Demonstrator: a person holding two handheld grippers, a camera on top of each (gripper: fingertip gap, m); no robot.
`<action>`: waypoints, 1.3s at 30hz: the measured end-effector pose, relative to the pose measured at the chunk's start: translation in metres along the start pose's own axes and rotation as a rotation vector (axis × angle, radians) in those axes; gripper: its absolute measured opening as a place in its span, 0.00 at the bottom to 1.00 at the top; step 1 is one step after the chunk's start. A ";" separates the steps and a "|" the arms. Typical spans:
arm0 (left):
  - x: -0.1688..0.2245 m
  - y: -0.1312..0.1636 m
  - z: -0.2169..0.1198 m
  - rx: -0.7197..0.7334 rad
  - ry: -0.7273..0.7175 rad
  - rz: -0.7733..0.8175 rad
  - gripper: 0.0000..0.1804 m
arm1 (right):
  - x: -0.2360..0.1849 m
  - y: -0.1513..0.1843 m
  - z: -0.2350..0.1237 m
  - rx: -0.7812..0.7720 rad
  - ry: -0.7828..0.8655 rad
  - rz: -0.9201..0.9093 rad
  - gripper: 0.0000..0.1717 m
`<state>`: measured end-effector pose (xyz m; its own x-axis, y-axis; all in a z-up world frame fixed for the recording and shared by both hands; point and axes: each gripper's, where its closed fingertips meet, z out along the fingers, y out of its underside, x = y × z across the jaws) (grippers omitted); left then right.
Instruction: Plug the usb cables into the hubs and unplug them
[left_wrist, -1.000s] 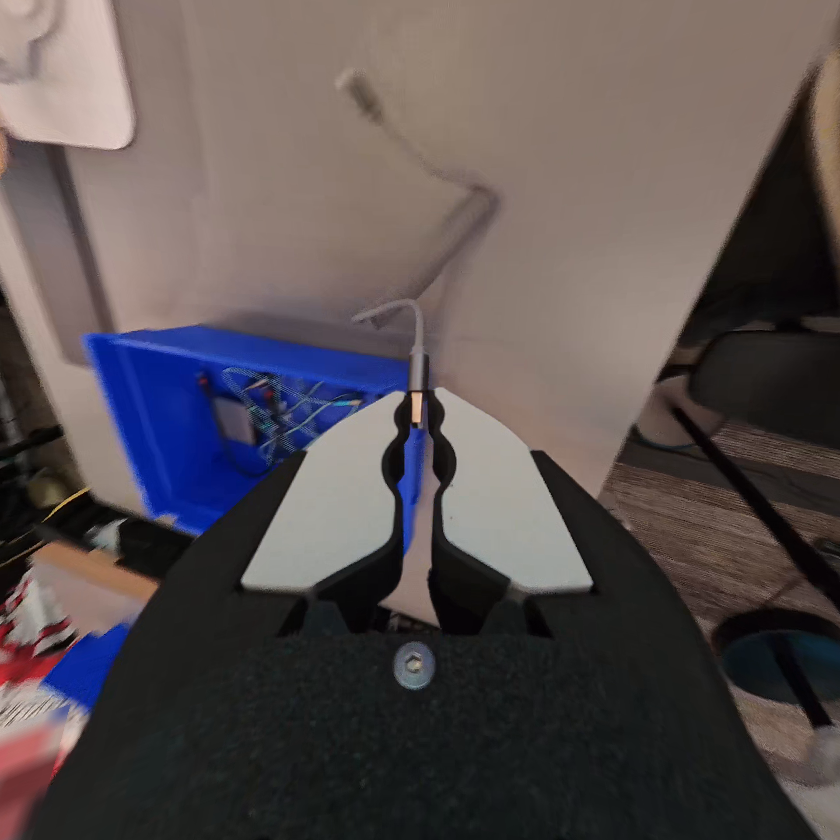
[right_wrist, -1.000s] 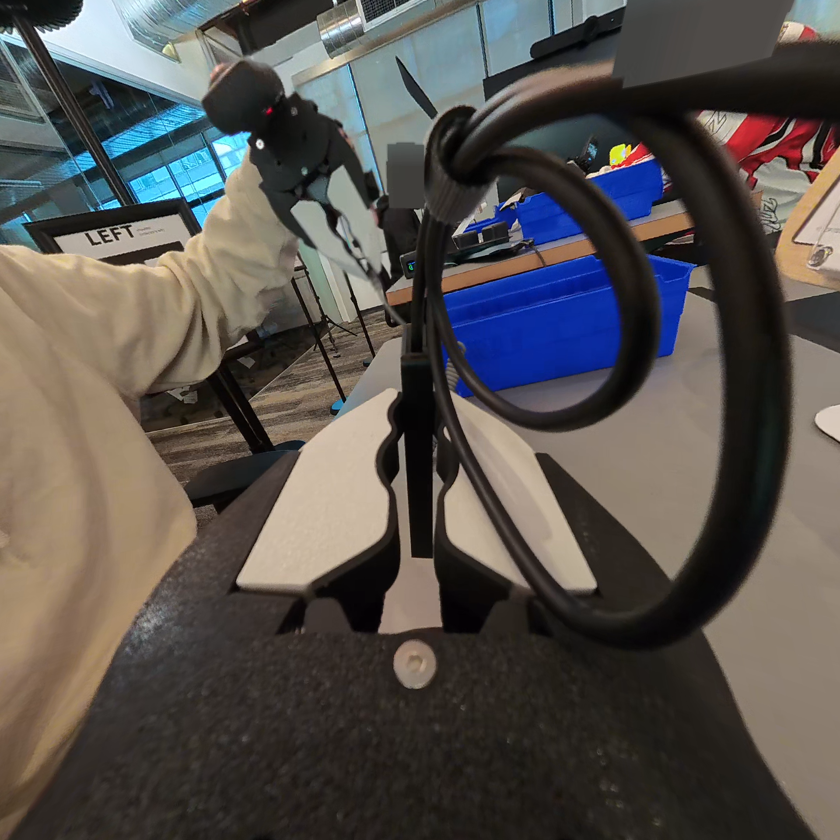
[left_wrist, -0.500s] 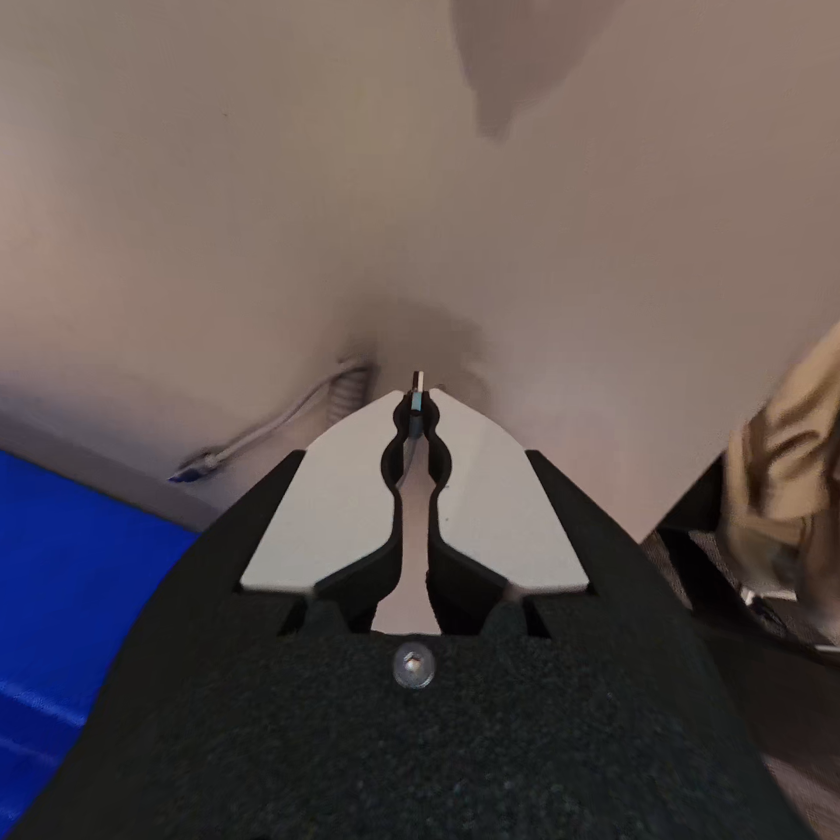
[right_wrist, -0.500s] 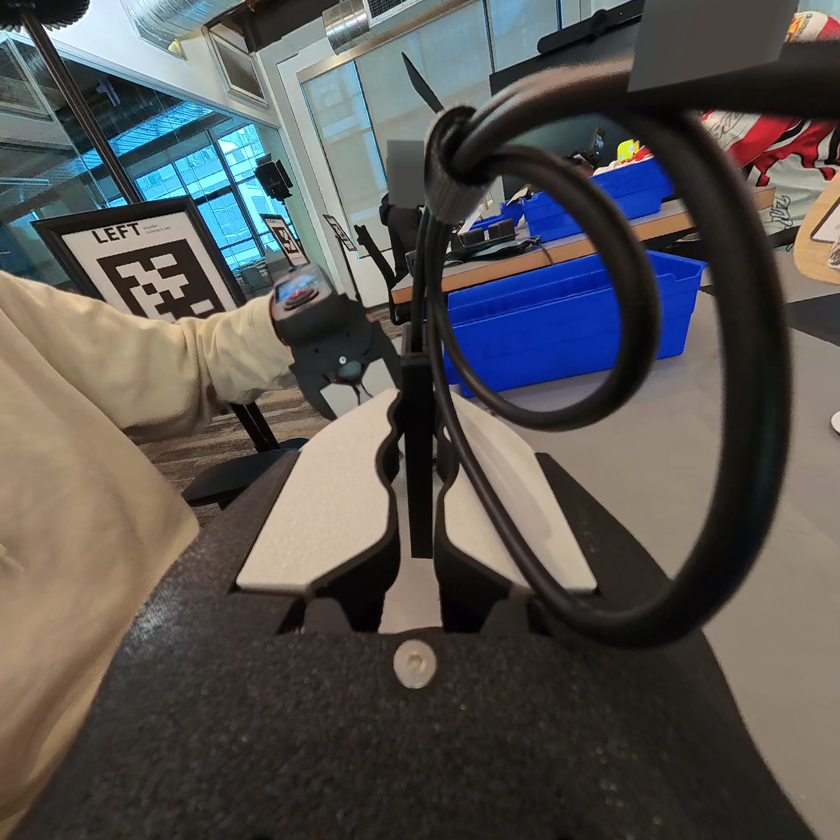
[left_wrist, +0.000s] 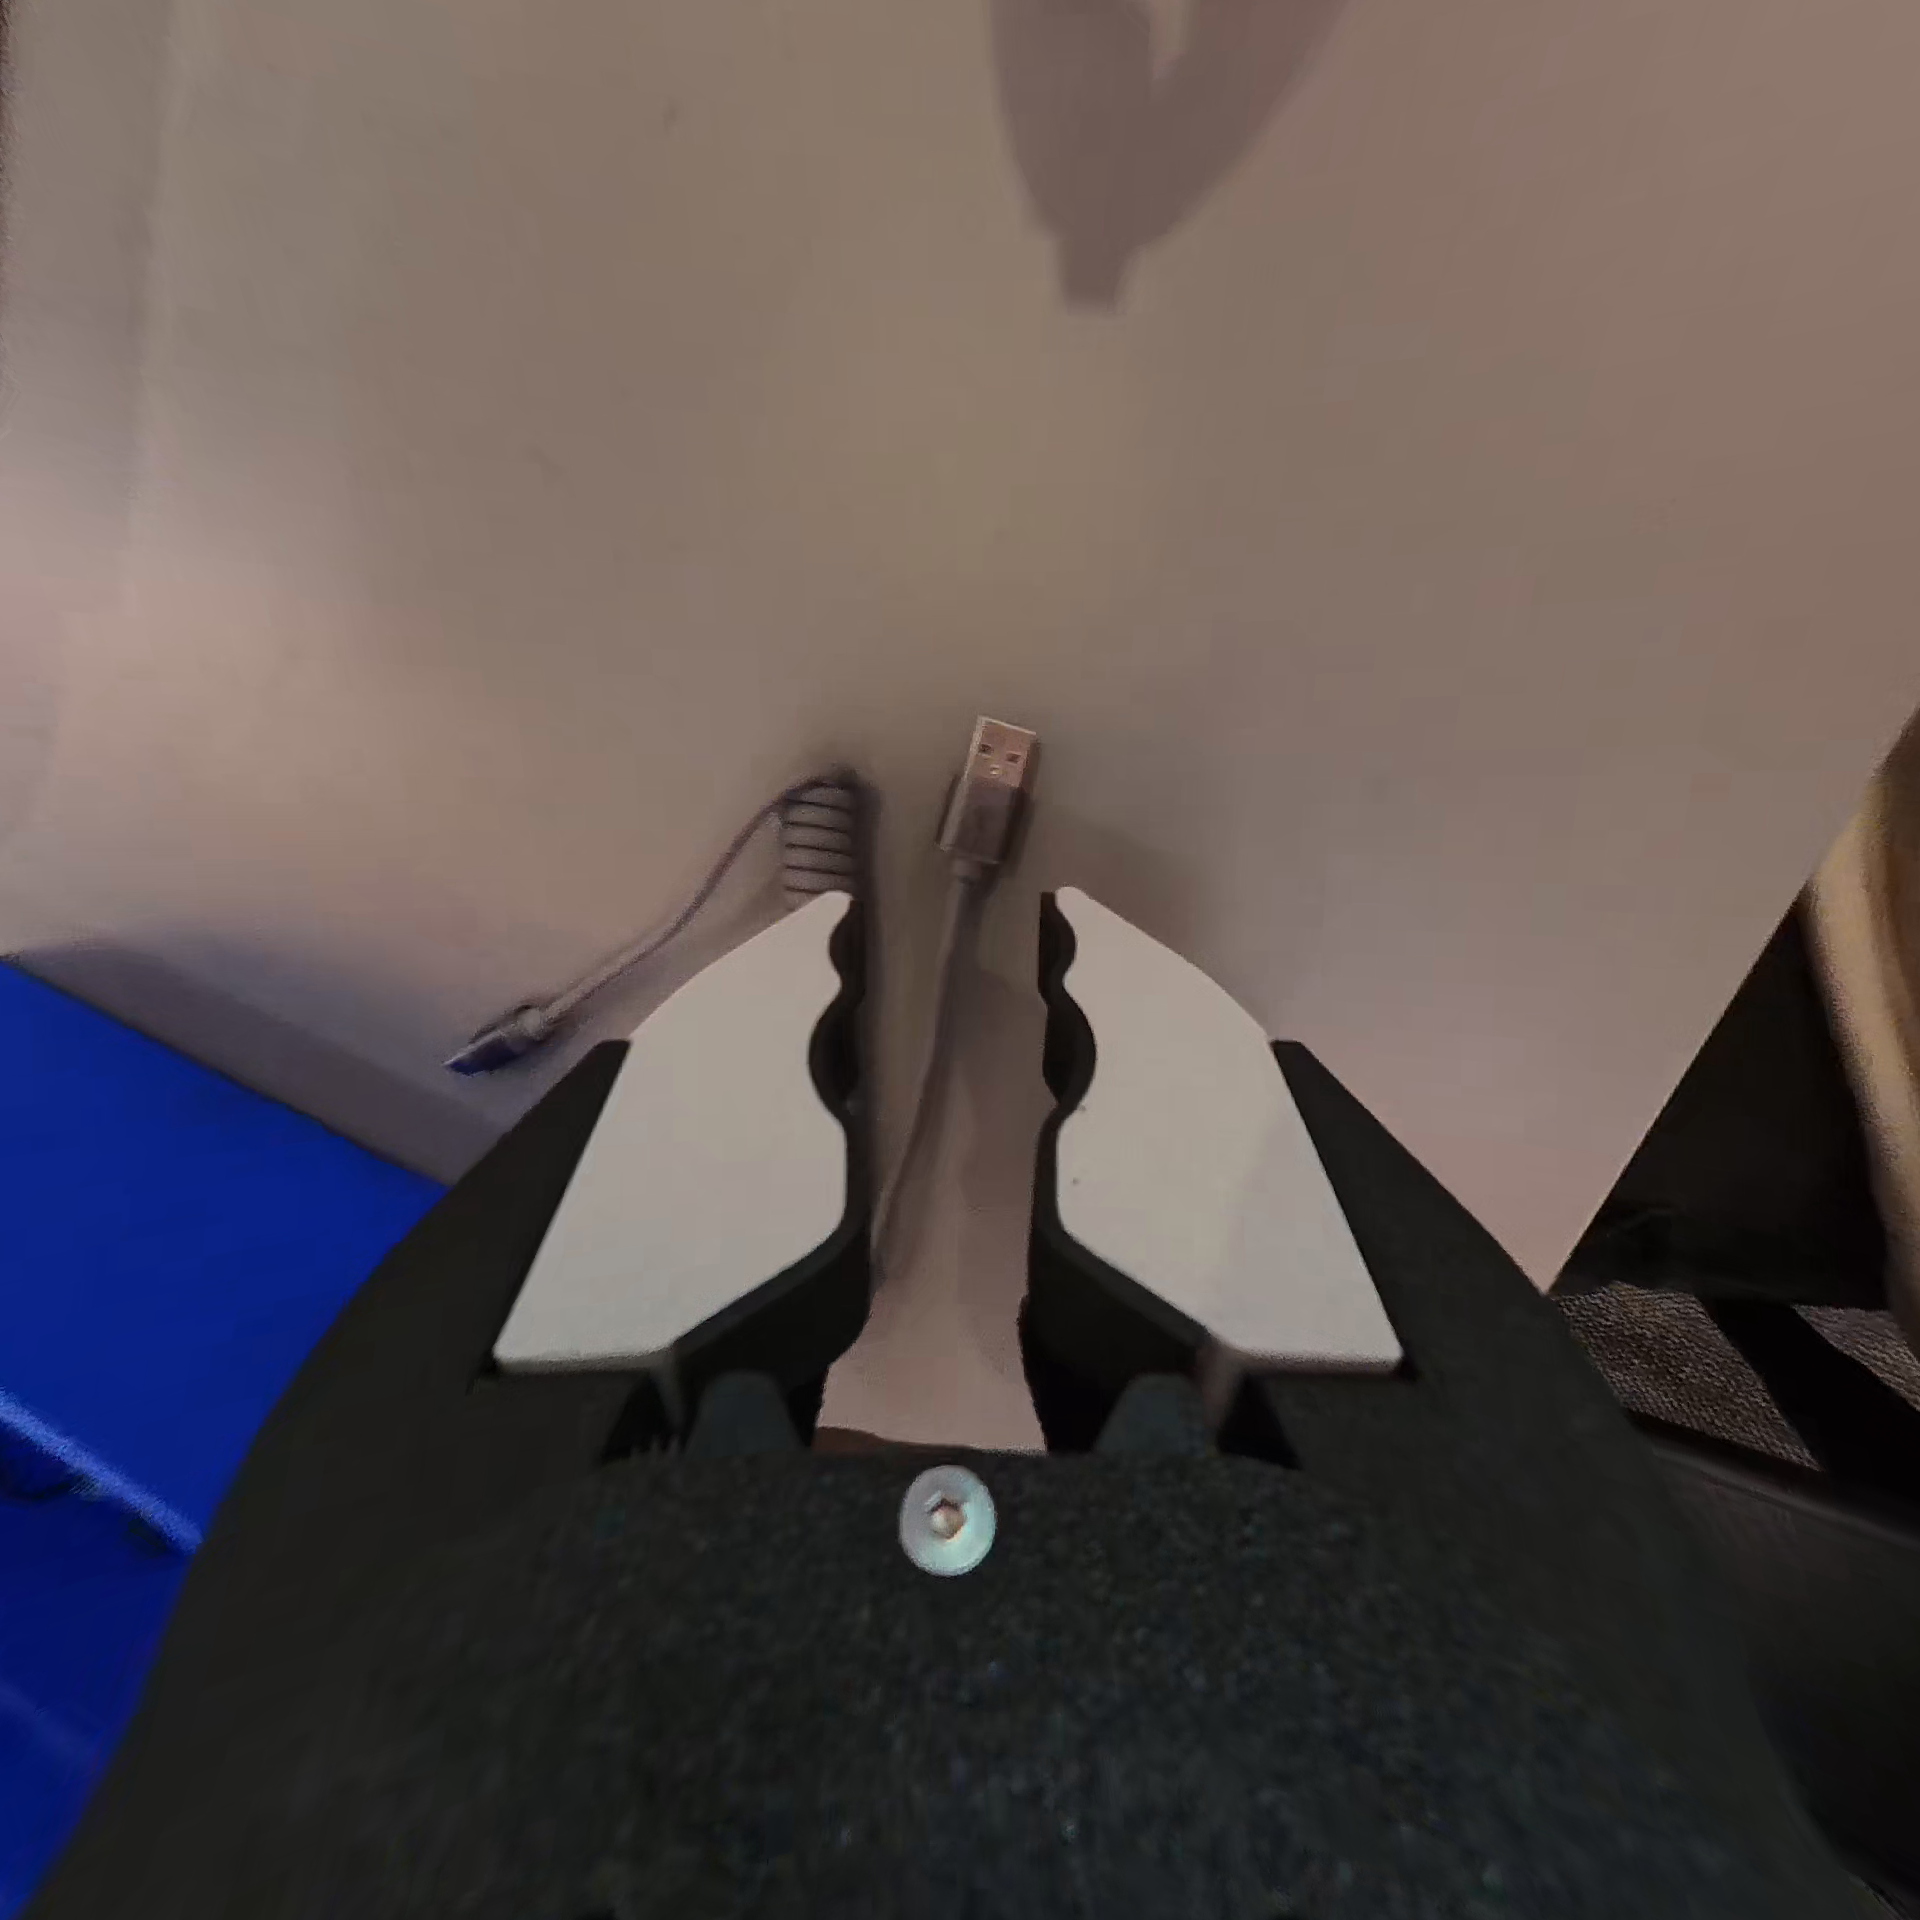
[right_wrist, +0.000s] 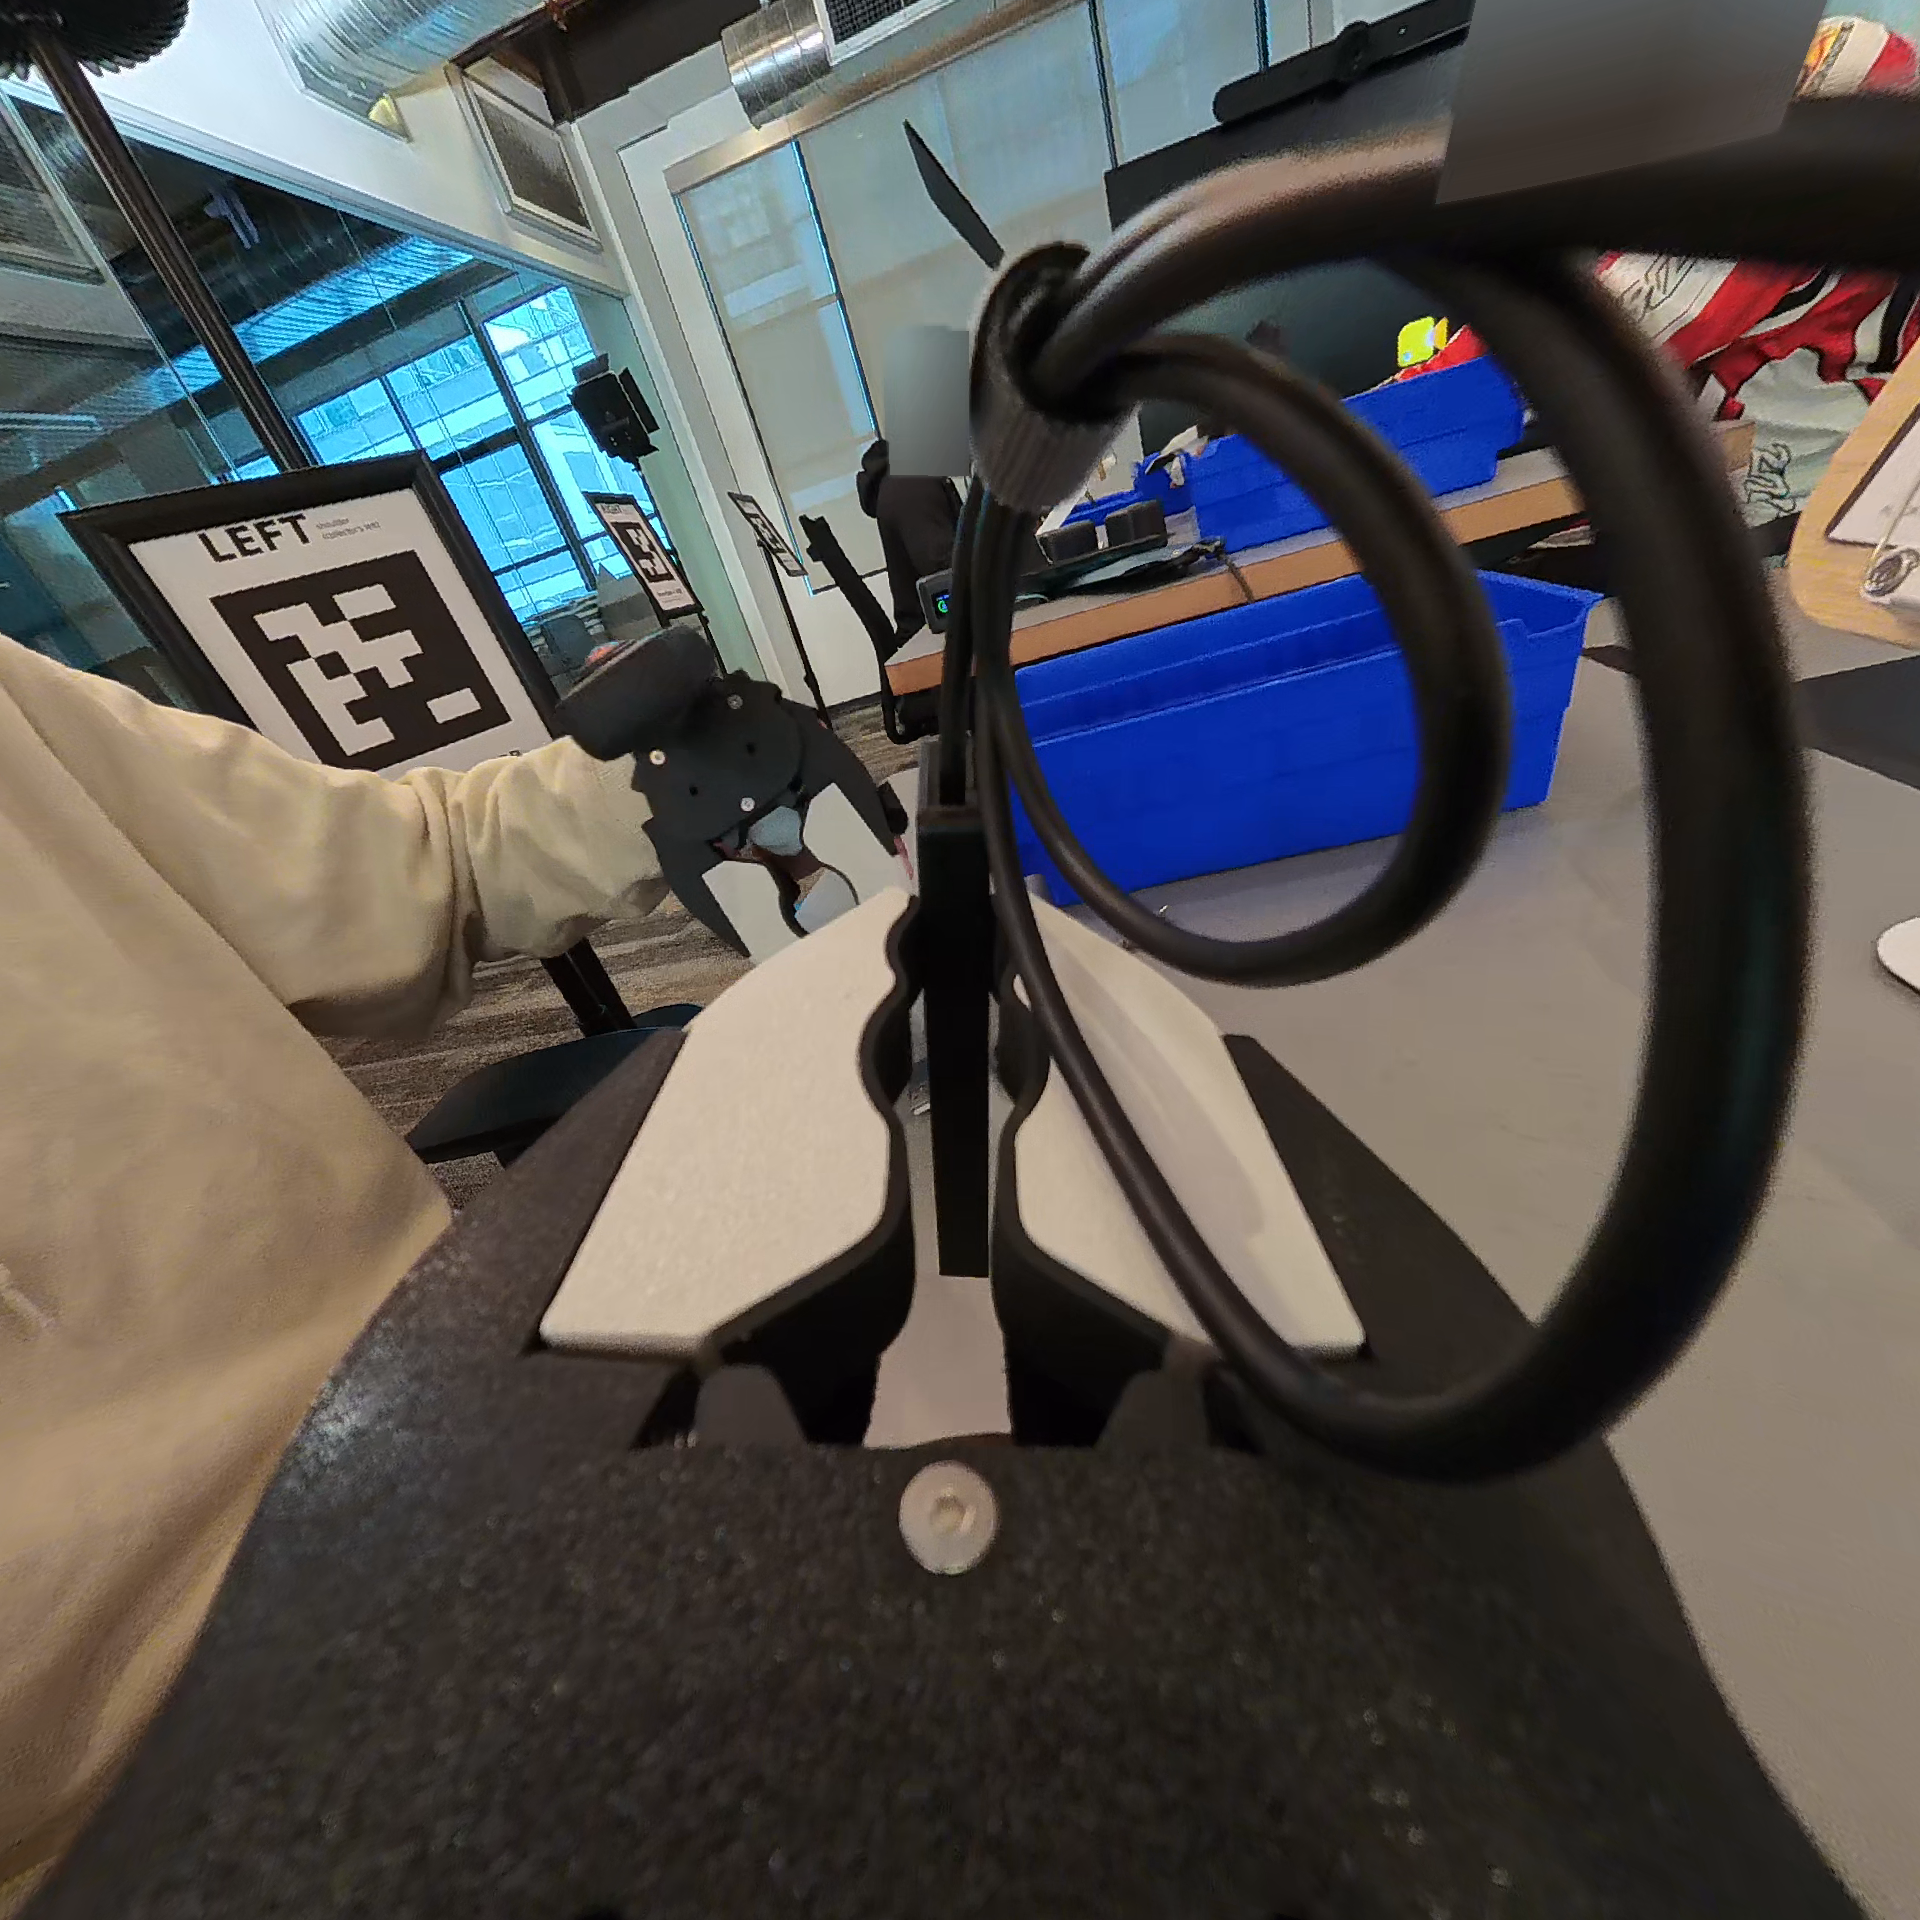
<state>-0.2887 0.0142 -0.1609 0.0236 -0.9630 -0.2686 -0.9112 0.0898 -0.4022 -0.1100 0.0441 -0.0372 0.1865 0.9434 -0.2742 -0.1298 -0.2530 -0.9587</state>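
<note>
Half a second ago the left tool (left_wrist: 948, 914) had its fingers nearly together around the metal tip of a grey USB cable (left_wrist: 961, 997); now they stand spread apart, and the cable lies flat on the grey tabletop (left_wrist: 520, 468) in the gap between them, touching neither pad. Its grey USB-A plug (left_wrist: 987, 800) sits just beyond the fingertips, metal end pointing away from the camera. Left of it, a coiled stretch (left_wrist: 821, 842) of cable and a second, blue-tipped connector (left_wrist: 499, 1044) rest on the tabletop much where they lay before, near the rim of a blue bin (left_wrist: 156, 1247); its contents are out of this view.

In the right wrist view the left tool (right_wrist: 805, 883) has sunk lower than it was half a second ago, close to the tabletop edge, on a cream sleeve (right_wrist: 312, 862). The right tool (right_wrist: 954, 935) is unchanged: both pads press on a slim black USB hub (right_wrist: 954, 1039) held upright, its black cable (right_wrist: 1558, 831) looping in 2 coils to the right. Behind the loops 1 long blue bin (right_wrist: 1299, 748) stands on the tabletop (right_wrist: 1714, 1039), its inside hidden by the near wall. More blue bins (right_wrist: 1351, 457) sit on a farther wooden-edged table (right_wrist: 1143, 603); what they hold is too small to tell.
</note>
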 end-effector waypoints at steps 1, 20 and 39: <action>0.003 0.002 0.003 0.012 0.015 0.010 0.16 | 0.000 0.001 0.000 -0.004 0.000 0.000 0.07; -0.005 0.003 0.037 0.049 0.092 0.056 0.02 | 0.005 0.005 -0.001 -0.017 0.010 0.011 0.06; -0.072 -0.107 -0.024 0.176 -0.575 0.453 0.02 | 0.003 0.008 0.000 0.021 -0.087 0.188 0.06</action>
<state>-0.2025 0.0679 -0.0776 -0.0829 -0.5422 -0.8362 -0.8048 0.5313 -0.2647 -0.1101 0.0447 -0.0458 0.0726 0.8950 -0.4402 -0.1748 -0.4231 -0.8891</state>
